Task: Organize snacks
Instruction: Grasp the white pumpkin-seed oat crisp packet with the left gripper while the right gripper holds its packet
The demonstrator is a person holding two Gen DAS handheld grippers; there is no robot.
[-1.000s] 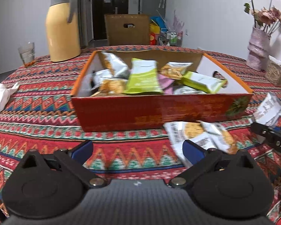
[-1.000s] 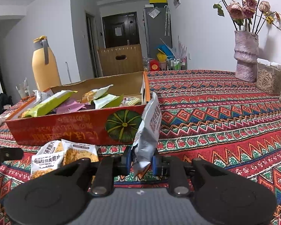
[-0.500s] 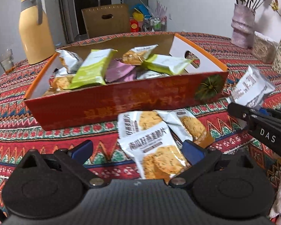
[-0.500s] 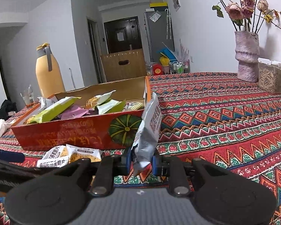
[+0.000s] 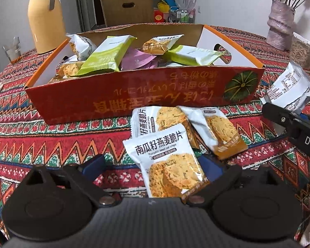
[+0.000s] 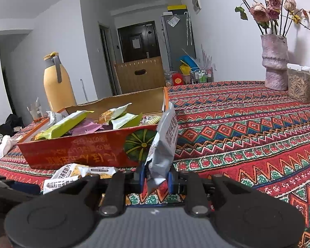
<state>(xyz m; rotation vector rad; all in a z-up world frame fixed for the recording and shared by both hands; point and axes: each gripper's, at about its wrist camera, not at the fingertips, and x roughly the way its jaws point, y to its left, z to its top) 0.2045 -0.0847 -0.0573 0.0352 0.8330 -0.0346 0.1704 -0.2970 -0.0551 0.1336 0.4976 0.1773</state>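
Note:
A red cardboard box (image 5: 134, 97) (image 6: 76, 150) holds several snack packets. Three white oat-crisp packets lie on the cloth in front of it. My left gripper (image 5: 153, 165) is open, its blue pads on either side of the nearest oat-crisp packet (image 5: 167, 161), which lies between them. My right gripper (image 6: 156, 178) is shut on a silver-white snack packet (image 6: 163, 142) and holds it upright near the box's right front corner. This packet also shows in the left wrist view (image 5: 291, 88), above the right gripper's black finger (image 5: 289, 122).
A yellow thermos (image 5: 44, 18) and a glass (image 5: 12, 48) stand behind the box at the left. A pink vase with flowers (image 6: 274, 62) and a clear container (image 6: 299, 86) stand at the right. A white cloth (image 6: 2, 148) lies at the far left. A patterned tablecloth (image 6: 248, 124) covers the table.
My left gripper has moved forward and right, so the loose oat-crisp packets now lie between its open pads. My right gripper has risen slightly, still holding its packet.

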